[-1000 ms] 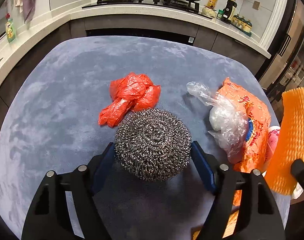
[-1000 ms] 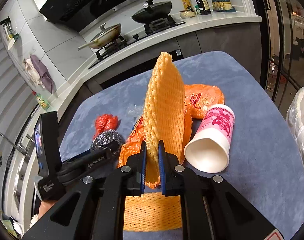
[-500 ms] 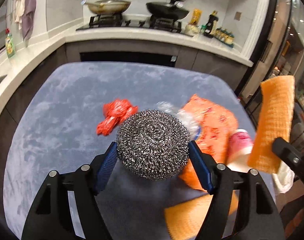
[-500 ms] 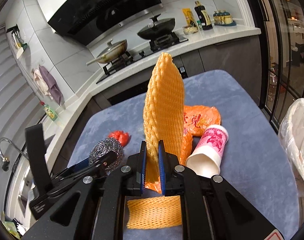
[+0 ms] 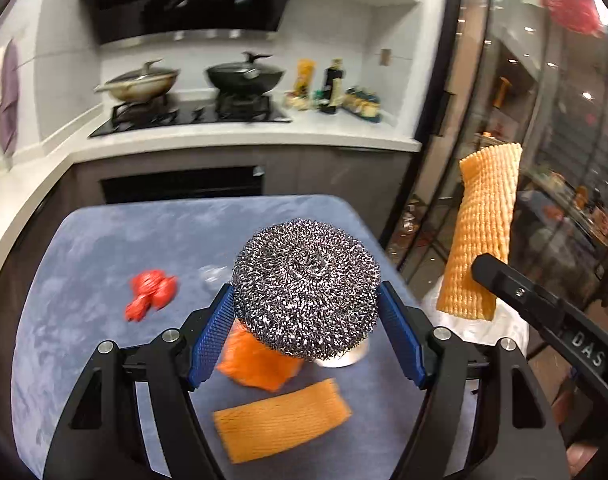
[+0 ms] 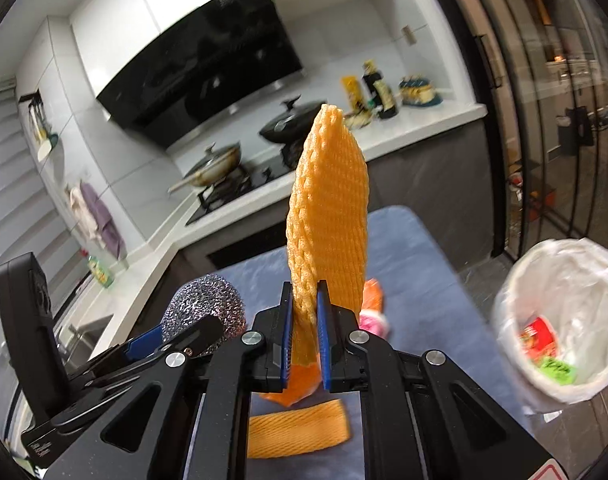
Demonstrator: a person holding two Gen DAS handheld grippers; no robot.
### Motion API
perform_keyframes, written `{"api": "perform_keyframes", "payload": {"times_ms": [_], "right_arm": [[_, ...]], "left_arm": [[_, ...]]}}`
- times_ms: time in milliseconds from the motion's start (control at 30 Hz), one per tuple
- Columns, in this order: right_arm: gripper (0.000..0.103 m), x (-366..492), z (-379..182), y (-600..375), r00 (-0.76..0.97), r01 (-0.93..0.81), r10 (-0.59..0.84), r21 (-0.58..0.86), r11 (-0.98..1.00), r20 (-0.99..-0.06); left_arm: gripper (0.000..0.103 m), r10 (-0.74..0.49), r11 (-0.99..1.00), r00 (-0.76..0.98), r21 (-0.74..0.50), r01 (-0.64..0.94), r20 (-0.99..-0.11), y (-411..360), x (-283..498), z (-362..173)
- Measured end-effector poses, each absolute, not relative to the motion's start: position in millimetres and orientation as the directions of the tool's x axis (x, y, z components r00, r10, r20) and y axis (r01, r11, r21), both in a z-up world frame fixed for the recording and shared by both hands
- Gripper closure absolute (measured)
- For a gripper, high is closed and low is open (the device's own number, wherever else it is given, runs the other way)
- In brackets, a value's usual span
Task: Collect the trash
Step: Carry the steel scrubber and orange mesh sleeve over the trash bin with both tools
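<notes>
The steel scourer [image 5: 305, 288] sat clamped between the 2 blue pads of the left gripper [image 5: 305, 322], at the centre of the left wrist view and clear of the desk [image 5: 104, 240]. The orange foam net [image 6: 327, 216] stood upright at the centre of the right wrist view, its lower end pinched flat by the fingers of the right gripper [image 6: 305, 334], which were pressed nearly together on it.

Step in hand, as judged: carry phase. Both items were lifted and in transit to the lined trash bin [image 6: 559, 320] at the right edge of the right wrist view, beside the desk.

Next move, as judged: bring each gripper over the bin opening, then spread the fingers so the item drops inside the liner.

Not yet collected: a second foam net [image 5: 282, 420], an orange bag [image 5: 256, 364] and a red bag [image 5: 150, 292] lay on the desk.

Difference from the earlier frames: the scourer had rested on the desk 1 second before and was now raised. Both grippers had risen and swung toward the right, and the bin had come fully into the right wrist view. Both grips were unchanged.
</notes>
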State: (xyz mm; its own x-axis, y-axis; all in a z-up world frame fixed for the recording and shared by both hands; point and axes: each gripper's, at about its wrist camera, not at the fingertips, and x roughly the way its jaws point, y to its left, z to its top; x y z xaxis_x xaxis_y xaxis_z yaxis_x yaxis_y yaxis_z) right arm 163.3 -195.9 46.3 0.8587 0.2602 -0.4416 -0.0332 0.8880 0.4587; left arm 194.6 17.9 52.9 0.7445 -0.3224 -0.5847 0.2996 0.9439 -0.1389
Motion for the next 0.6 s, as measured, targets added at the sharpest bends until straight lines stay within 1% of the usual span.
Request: {"api": "perform_keyframes", "payload": {"times_ms": [233,433,600], "right_arm": [[0.092,133,63,-251,0.897,0.04,0.167,0.449,0.893,-0.41],[0.092,111,63,-301,0.903,0.126,0.077,0.431,0.894,-0.424],[0.092,101,53,-339,0.893,0.184,0.039,0.443,0.878,-0.448]], "left_arm": [[0.035,-0.398,0.907,0.73,-0.116,0.405,-0.556,-42,178,72],[0.035,-0.454,0.865,0.69,-0.094,0.493,-0.564,-97,169,72],[0.035,-0.497,0.825,0.643,-0.09,0.557,-0.583,-139,164,65]]}}
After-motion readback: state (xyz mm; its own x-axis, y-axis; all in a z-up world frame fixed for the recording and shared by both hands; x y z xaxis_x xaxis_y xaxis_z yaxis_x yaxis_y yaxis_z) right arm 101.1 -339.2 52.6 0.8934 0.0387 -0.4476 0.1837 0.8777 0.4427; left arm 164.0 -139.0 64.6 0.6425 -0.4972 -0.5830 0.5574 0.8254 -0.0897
